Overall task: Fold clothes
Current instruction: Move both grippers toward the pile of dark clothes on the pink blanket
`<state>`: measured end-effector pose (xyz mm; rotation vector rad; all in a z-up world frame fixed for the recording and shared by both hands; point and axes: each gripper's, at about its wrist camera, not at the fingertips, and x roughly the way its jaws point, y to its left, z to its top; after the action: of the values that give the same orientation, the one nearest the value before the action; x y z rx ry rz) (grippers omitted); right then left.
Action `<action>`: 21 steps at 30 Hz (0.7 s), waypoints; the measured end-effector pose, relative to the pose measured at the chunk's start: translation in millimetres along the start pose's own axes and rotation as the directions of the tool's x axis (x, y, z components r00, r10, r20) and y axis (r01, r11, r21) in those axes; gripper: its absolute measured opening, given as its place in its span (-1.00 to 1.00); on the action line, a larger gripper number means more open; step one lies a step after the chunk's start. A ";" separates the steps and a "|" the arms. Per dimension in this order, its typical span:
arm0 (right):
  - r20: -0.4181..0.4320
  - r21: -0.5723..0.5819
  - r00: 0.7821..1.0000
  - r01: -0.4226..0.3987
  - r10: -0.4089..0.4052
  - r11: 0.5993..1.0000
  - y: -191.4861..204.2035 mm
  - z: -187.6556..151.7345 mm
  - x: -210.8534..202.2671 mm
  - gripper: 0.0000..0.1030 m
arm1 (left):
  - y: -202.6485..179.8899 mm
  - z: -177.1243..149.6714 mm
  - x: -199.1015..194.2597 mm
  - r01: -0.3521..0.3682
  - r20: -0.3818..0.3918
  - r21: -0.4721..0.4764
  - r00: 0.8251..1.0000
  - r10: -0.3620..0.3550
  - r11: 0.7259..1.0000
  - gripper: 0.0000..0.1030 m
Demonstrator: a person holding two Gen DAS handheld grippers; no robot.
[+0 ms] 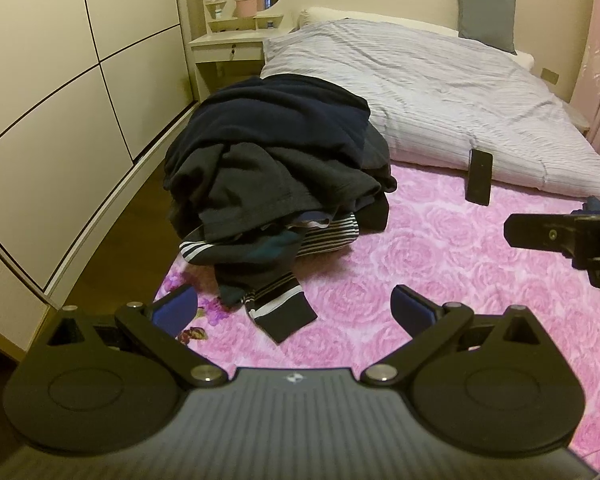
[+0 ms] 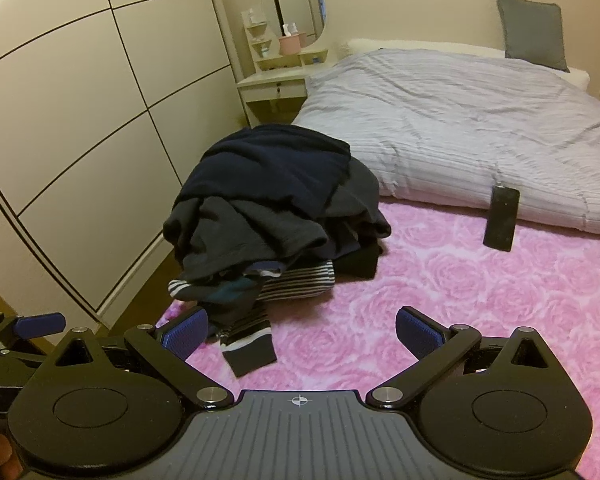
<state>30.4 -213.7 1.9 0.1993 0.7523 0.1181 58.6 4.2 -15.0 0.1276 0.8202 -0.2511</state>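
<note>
A: Where are the clothes?

B: In a heap [image 1: 276, 152] on the pink rose-patterned bed sheet [image 1: 440, 264], at the left side of the bed near the white wardrobe [image 1: 60, 92]. Dark navy and charcoal pieces lie on top; a black-and-white striped piece [image 1: 328, 236] sticks out underneath, and a dark striped sleeve or leg [image 1: 280, 312] trails toward the camera, flat on the sheet.

A: And the tongs?

B: The left tongs [image 1: 294, 310] are spread wide, with nothing between the blue pads [image 1: 412, 312]. They hang just short of the trailing striped end, not touching it. The right tongs [image 2: 300, 334] are also spread and empty, above the sheet with the same striped end between their pads and a little ahead. Their tip shows at the right edge of the left view, well to the side of the heap.

A: What else is on the bed?

B: A grey striped quilt [image 1: 440, 96] bunched behind the heap, a grey cushion [image 1: 486, 14] against the wall, and a black phone [image 1: 480, 176] leaning on the quilt's front edge. A small dressing desk [image 1: 228, 46] with a round mirror [image 2: 294, 8] stands in the corner.
</note>
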 end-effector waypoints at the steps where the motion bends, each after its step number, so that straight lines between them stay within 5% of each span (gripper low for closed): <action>1: 0.001 -0.002 1.000 -0.002 0.002 1.000 0.2 0.0 -0.3 0.99 | 0.2 -0.3 -0.1 -0.002 0.000 -0.001 1.000 0.002 1.000 0.97; 21: -0.015 -0.006 1.000 -0.003 0.003 1.000 -1.9 2.9 4.5 0.99 | 1.4 1.9 3.7 -0.013 -0.019 0.003 1.000 0.013 1.000 0.97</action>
<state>35.7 -215.2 0.6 0.1937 0.7660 0.1250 62.8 4.6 -16.5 0.1377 0.8374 -0.2395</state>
